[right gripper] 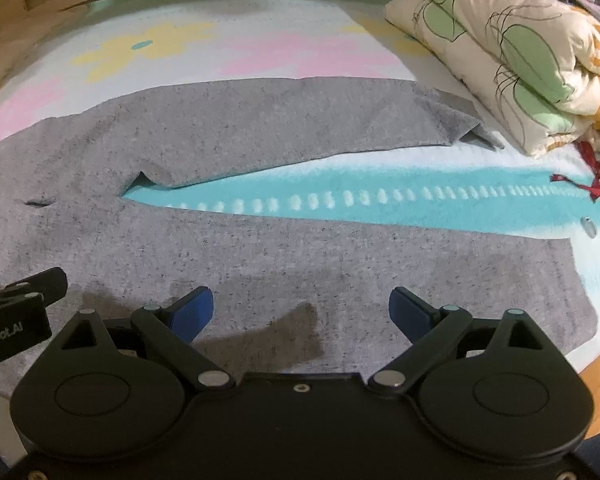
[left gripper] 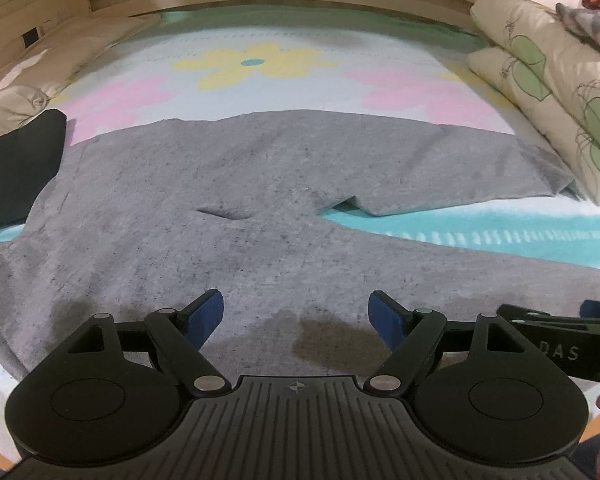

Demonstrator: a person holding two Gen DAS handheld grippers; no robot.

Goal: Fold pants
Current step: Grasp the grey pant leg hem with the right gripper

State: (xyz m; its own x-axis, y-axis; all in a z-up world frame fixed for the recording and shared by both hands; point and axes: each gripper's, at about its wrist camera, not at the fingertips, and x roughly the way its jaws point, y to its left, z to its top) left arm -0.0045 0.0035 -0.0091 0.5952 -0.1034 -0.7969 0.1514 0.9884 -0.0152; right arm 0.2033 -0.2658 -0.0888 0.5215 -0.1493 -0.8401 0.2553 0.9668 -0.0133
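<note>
Lying spread flat on a bed sheet (left gripper: pixel 499 240), the grey pants (left gripper: pixel 228 200) have their two legs running off to the right with a strip of turquoise sheet showing between them. The left gripper (left gripper: pixel 296 316) hangs above the near leg close to the waist end, its blue-padded fingers (left gripper: pixel 208 312) wide apart and holding nothing. The right gripper (right gripper: pixel 301 312) sits just beside it over the same leg, its fingers likewise apart and empty.

White letters "DAS" can be read on the side of the right gripper as seen from the left wrist view. From the right wrist view, the left gripper's body shows "Robot.AI", with anything before it cut off by the frame edge.

A folded quilt (right gripper: pixel 519 60) with green printed shapes lies at the far right of the bed, near the far leg's cuff. A black cloth (left gripper: pixel 16 168) rests by the waistband.
</note>
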